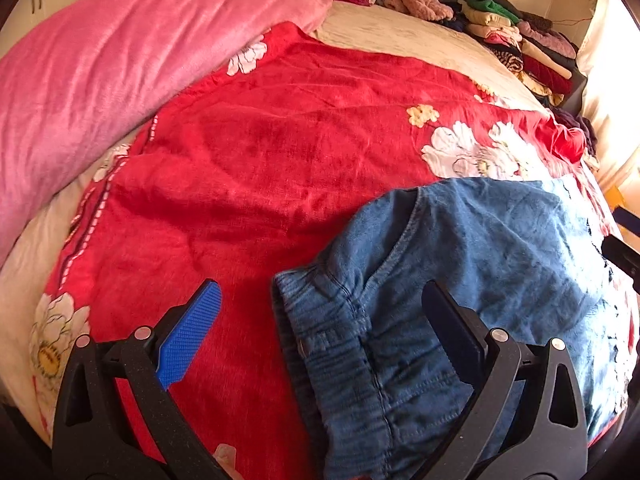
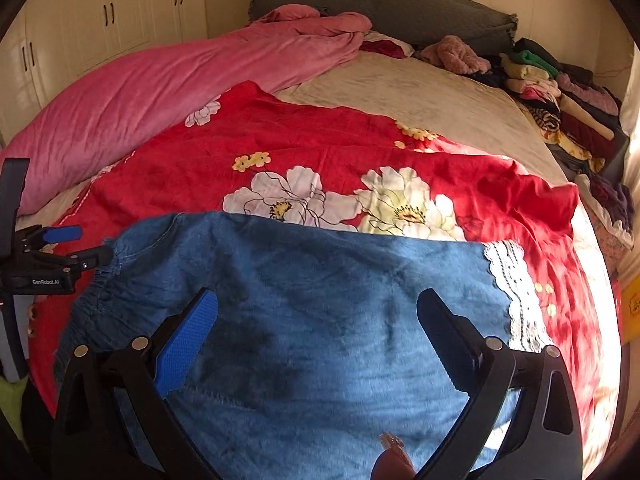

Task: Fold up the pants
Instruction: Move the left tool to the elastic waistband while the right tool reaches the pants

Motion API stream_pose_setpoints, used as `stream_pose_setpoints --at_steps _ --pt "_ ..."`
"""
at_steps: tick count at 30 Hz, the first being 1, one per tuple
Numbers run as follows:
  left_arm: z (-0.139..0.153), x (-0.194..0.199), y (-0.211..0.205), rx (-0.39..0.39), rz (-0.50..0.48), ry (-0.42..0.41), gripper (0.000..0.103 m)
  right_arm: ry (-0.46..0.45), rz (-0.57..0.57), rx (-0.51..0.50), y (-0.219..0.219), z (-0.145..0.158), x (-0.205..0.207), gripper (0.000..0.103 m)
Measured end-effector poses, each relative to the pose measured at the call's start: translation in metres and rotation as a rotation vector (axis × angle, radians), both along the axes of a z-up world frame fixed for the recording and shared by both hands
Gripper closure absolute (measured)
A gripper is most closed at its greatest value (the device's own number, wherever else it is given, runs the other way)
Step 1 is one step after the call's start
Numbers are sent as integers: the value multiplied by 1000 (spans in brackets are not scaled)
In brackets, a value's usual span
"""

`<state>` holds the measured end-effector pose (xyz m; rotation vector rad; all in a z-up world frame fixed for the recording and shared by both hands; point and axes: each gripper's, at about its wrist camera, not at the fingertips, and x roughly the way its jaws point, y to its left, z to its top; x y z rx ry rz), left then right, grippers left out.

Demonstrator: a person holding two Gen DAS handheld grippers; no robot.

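Soft denim, so the pants [image 2: 320,320] should be light and floppy w/ no stiffness. I'd judge the gathered elastic waistband [image 1: 340,340] the best grip, thickest bit. Left gripper [image 1: 320,320] hangs wide open over that waistband, holding nothing; right gripper [image 2: 320,320] likewise wide open over the mid-leg (also empty). Pants lie flat along the near edge of the bed, on the red floral blanket [image 2: 320,140]; blue, lace-trimmed hem [image 2: 516,292] toward the right edge.

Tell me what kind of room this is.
Most likely a home bedroom: a bed with a grey headboard, a pink duvet bunched along one side, and cream wardrobe doors on the far wall.
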<state>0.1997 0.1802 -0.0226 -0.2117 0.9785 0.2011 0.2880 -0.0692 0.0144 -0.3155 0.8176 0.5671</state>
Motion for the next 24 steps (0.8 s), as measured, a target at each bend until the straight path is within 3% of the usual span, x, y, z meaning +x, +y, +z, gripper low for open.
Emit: stream_pose_setpoints --at_steps 7,12,13,16,19,24 --pt "-26 21 14 14 42 71 9 20 124 -78 51 -24 33 4" --pt "-31 23 11 5 -2 28 12 37 140 -145 68 -40 57 4" --pt "-31 23 9 9 -13 18 21 38 141 -154 70 -42 61 4" --pt "-31 26 3 25 -44 9 65 38 163 -173 74 -47 68 4" --pt "-27 24 -6 69 -70 -16 72 30 199 -204 79 -51 72 4" --pt "-3 9 -14 108 -84 -98 74 -2 282 -269 90 -55 70 4"
